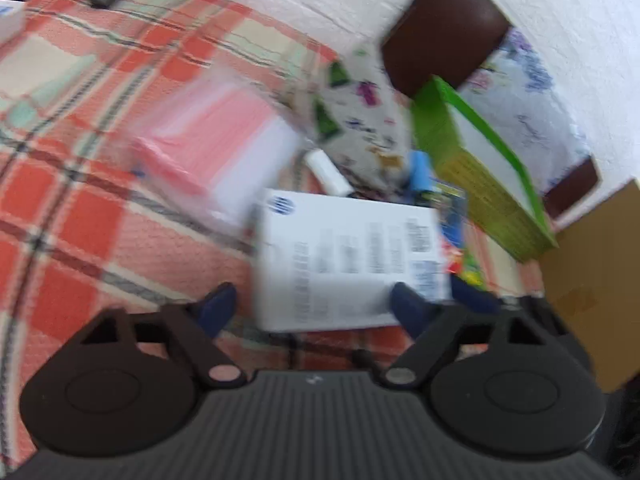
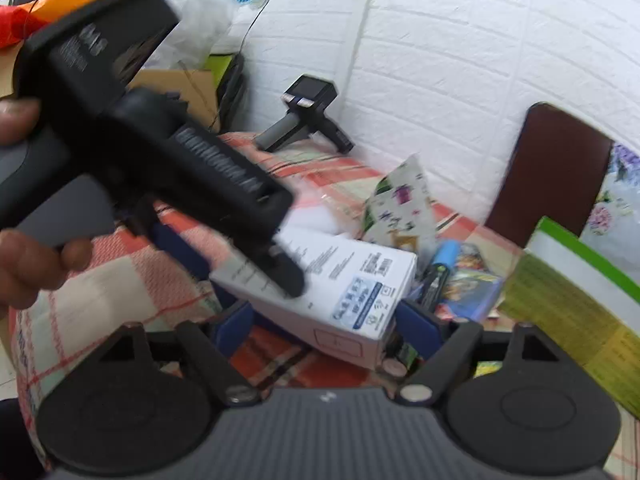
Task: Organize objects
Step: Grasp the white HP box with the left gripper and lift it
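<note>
The white box (image 1: 348,260) is a rectangular carton with a blue round logo at one corner, blocks of small black print too blurred to read, and a blue label near its end; it lies on the plaid bedspread (image 1: 80,220) of red, orange and cream checks. In the left wrist view the left gripper (image 1: 316,306) is spread wide, its 2 blue fingertips (image 1: 218,304) apart, the box lying between and beyond them at 12 o'clock, the fingertip at 3 o'clock overlapping the box's near corner; contact cannot be confirmed through the blur. In the right wrist view the right gripper (image 2: 326,326) is also spread, its blue fingers flanking the near end of the white box (image 2: 352,292) without visibly clamping it. Only the left wrist view shows a pink-and-white packet (image 1: 224,148) in clear wrap at 11 o'clock of the box and a small white cylinder (image 1: 326,172) at 12 o'clock. Only the right wrist view shows the left gripper's body (image 2: 160,152) from outside, held in a hand (image 2: 24,256) at 9 o'clock, 1 dark finger resting over the box top, plus a spare grey-handled device (image 2: 304,120) against the white brick wall (image 2: 460,60) at 12 o'clock. Both views show the green box (image 1: 488,184), the blue tube (image 2: 446,254), the patterned bag (image 2: 400,208) and the brown headboard (image 2: 548,168).
</note>
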The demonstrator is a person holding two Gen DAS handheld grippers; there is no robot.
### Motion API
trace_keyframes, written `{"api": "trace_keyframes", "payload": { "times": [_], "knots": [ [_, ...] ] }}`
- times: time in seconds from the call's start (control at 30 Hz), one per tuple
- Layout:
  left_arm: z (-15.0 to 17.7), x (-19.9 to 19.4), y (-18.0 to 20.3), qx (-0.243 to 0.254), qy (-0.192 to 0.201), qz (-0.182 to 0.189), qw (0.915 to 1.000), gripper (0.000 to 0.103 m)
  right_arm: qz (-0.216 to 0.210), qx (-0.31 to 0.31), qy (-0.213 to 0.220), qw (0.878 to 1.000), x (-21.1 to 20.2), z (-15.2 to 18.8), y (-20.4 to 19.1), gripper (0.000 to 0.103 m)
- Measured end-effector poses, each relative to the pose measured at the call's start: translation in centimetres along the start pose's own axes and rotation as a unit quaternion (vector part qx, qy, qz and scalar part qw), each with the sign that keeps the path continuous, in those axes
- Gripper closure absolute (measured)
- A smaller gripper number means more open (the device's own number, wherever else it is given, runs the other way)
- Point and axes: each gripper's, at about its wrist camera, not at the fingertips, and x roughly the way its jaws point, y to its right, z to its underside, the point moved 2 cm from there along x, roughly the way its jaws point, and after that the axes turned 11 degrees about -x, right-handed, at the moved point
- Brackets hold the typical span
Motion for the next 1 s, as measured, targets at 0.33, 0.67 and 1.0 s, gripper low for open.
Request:
{"api": "trace_keyframes", "payload": {
  "times": [0.33,0.67,1.0],
  "knots": [
    [7.8,0.9,7.1,0.134,-0.085,0.03,0.9869,0.025,0.017,0.052,-0.003,0.998,-8.5,5.0,1.4,0.018],
    [10.5,5.8,13.7,0.224,-0.115,0.041,0.9668,0.013,0.091,0.125,-0.052,0.987,-12.4,10.4,4.2,0.004],
    [10.0,7.3,14.7,0.189,-0.111,0.036,0.975,0.026,0.076,0.17,-0.066,0.98,-10.7,13.4,5.7,0.011]
  ]
}}
